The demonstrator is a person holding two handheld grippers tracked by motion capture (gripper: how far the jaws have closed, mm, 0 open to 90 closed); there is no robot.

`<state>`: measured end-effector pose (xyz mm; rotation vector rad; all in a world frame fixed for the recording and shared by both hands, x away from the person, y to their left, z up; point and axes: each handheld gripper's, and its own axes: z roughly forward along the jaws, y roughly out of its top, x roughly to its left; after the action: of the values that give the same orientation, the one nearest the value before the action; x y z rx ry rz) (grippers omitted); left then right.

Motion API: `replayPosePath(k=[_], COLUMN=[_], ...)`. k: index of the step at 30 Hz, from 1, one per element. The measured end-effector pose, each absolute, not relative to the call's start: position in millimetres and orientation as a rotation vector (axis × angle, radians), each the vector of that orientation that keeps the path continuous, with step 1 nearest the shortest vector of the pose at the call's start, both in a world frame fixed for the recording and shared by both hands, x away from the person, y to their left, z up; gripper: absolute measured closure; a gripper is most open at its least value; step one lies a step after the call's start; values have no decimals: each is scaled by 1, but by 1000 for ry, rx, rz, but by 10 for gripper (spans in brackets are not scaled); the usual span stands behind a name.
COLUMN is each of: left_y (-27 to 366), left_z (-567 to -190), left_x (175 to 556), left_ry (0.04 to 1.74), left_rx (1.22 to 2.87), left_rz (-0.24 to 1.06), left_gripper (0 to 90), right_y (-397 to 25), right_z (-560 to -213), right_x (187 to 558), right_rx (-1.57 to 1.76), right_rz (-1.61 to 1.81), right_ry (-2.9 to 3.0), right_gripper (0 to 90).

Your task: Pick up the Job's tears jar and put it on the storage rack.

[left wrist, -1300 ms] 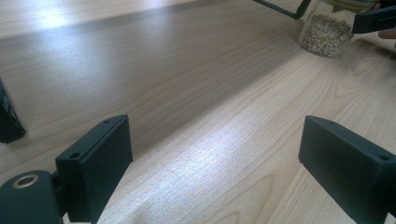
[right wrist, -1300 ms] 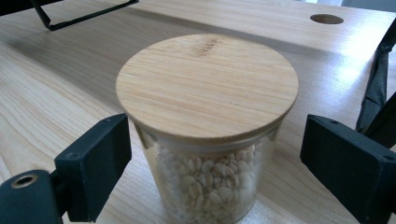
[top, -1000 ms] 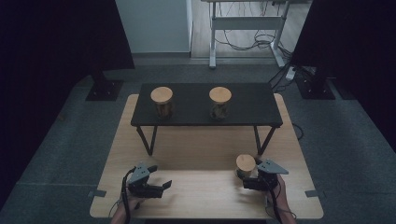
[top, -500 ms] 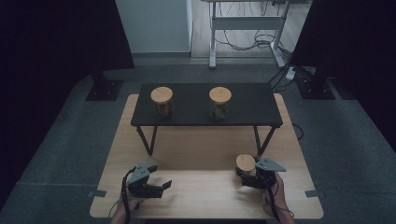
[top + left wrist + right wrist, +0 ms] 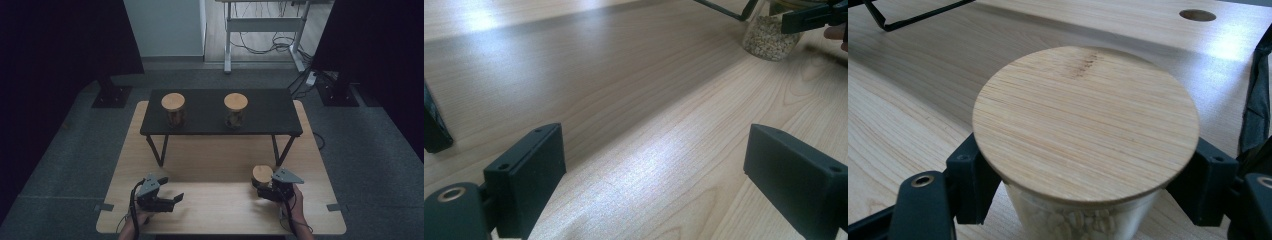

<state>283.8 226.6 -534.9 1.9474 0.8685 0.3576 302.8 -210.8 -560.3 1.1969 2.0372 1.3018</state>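
Right gripper point(image 5: 263, 184) at jar point(image 5: 262, 174), lower right of high view.
Jar stands upright on the worktop point(image 5: 210, 165), between the jaws, which sit at its sides under the lid point(image 5: 1085, 122); full clamp unclear. Left gripper point(image 5: 172, 200) spread, empty, well apart at lower left.

Dim high view, dark surroundings, soft glare on the wooden table point(image 5: 634, 165), near jaws perhaps slightly blurred
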Motion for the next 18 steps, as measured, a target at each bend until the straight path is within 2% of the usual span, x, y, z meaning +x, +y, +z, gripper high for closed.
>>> replayPosePath(k=[18], left_y=[228], left_z=[-535], left_x=[284], left_ry=[871], left_rx=[1944], left_rz=[359], left_gripper=[90], right_y=[-211], right_z=[-558], right_x=[301], right_rx=[1183], right_rz=[1310], right_ry=[2020], right_gripper=[243])
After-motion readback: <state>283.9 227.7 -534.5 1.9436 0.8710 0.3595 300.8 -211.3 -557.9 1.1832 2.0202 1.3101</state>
